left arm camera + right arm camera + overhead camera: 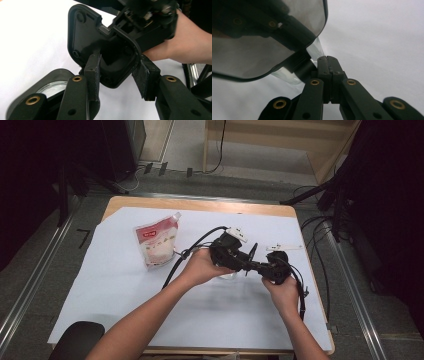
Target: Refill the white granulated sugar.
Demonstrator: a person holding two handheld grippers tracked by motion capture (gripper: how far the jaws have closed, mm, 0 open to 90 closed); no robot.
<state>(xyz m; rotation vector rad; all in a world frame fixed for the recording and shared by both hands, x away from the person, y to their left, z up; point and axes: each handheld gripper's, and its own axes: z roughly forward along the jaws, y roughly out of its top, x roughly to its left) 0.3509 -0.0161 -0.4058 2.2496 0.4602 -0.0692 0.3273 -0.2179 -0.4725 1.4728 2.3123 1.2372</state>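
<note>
Ok, key relation: both grippers meet nose to nose over the middle of the table [125, 285], well right of the pouch [156, 242], which neither is anywhere near.

Left gripper [120, 56]: jaws partly apart, straddling the lower corner of the black three-cornered plate [85, 35] on the gripper held in the right hand [190, 45]. The plate sits straight ahead of the fingers, its face tilted toward the camera and its broad end up and left. One pad [146, 75] touches the plate's rim. The other overlaps the plate's face, and the plate runs on past it, so it's wider than the gap. Can't tell whether it's actually clamped or just resting there.

Right gripper [327, 58]: pads pressed together, nothing visible between them. A clear sliver [315, 48] sits just beside the tips; can't tell what it is or whether it's touched.

My read: the next move depends on the left pads seating across the plate's thin edge, not its width. The left hand [200, 267] is the one placed to adjust.
</note>
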